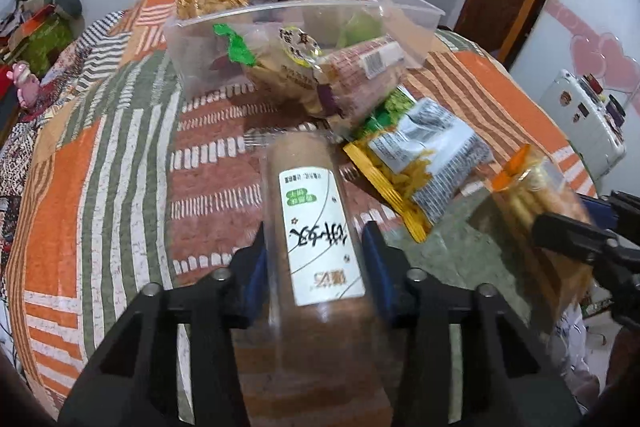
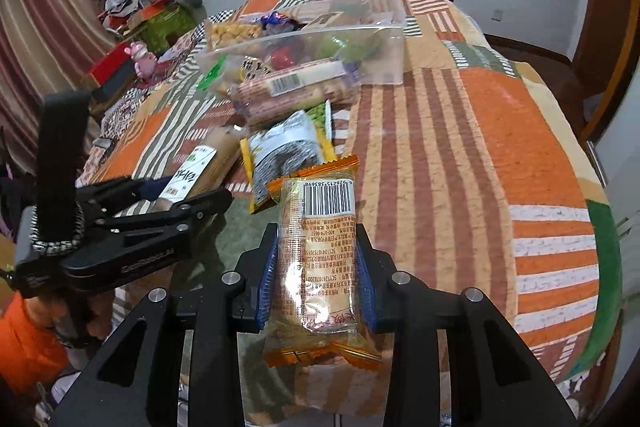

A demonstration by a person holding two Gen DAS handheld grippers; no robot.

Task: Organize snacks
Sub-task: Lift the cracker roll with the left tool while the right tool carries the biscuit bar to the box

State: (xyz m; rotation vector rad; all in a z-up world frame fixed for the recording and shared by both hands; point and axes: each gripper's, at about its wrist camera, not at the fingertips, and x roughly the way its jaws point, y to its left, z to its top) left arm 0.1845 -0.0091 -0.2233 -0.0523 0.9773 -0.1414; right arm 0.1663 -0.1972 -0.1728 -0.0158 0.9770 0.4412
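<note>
My left gripper (image 1: 318, 251) is shut on a long brown biscuit roll (image 1: 316, 227) with a white label, held above the patchwork cloth. My right gripper (image 2: 318, 255) is shut on an orange-edged cracker packet (image 2: 320, 259) with a barcode. Each gripper shows in the other's view: the right one (image 1: 580, 239) with its packet (image 1: 536, 195), the left one (image 2: 168, 203) with the roll (image 2: 200, 167). A clear plastic box (image 1: 416, 15) lies tipped on its side ahead, snacks spilling out; it also shows in the right wrist view (image 2: 388, 67).
A striped biscuit packet (image 1: 360, 75) and a round-labelled bag (image 1: 288, 67) lie at the box mouth. A grey-and-yellow snack bag (image 1: 424, 159) and a green packet (image 1: 394, 107) lie on the cloth (image 1: 100, 147). Clutter and a pink toy (image 2: 142, 59) sit left.
</note>
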